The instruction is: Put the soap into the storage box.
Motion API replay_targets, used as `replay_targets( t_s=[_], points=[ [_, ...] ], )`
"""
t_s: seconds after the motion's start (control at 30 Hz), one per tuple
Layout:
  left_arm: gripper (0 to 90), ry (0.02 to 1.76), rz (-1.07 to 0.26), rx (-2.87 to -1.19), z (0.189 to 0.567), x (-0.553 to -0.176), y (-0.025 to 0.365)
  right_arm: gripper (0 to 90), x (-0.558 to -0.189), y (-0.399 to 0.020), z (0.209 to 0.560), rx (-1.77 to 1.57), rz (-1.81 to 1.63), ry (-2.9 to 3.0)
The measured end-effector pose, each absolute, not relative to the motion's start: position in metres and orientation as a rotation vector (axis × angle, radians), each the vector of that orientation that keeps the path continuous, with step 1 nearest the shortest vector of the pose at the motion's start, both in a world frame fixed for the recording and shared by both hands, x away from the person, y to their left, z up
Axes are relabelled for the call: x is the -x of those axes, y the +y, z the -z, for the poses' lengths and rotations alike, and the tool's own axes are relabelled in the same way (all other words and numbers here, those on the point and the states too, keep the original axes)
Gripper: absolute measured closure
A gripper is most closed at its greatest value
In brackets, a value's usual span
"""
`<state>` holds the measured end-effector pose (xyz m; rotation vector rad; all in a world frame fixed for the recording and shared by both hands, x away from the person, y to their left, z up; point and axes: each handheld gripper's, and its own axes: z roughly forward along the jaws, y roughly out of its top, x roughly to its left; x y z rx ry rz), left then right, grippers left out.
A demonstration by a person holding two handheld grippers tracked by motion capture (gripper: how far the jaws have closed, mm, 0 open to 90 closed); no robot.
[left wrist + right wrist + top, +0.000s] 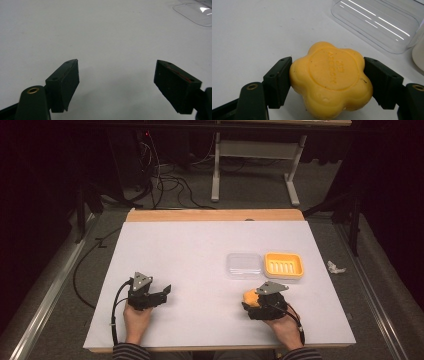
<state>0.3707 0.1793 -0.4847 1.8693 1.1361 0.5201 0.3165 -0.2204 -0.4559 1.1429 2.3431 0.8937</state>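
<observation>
We find right gripper point(327, 82) pinching yellow soap point(330, 80) near right of table point(200, 255). Left gripper point(116, 86) spread, idle. We judge next: carry soap to orange dish point(283, 265), beside clear lid point(243, 265).

A lab-like recording space: black curtains point(45, 180) surround the white table point(200, 270), with loose cables point(170, 182) on the carpet behind it

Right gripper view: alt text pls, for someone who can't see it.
A yellow flower-shaped soap bar is clamped between the two black jaws of the right claw over a white table. A clear plastic lid lies beyond it at upper right.
</observation>
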Motion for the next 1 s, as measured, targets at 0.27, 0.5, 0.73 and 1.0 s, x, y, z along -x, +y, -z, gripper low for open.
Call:
replay_targets(
  t_s=[0.27, 0.5, 0.73, 1.0],
  points=[
    [20.9, 1.136, -0.520, -1.869, 0.485, -0.371, 0.179, 27.2, -0.317, -0.227, 0.451, -1.154, -0.894, 2.319],
    [21.0, 1.132, -0.521, -1.871, 0.485, -0.371, 0.179, 27.2, -0.316, -0.232, 0.446, -1.157, -0.902, 2.298],
    [20.9, 1.134, -0.522, -1.871, 0.485, -0.371, 0.179, 27.2, -0.317, -0.239, 0.441, -1.171, -0.912, 2.283],
    [20.9, 1.131, -0.523, -1.871, 0.485, -0.371, 0.179, 27.2, -0.320, -0.249, 0.433, -1.186, -0.930, 2.255]
  ],
)
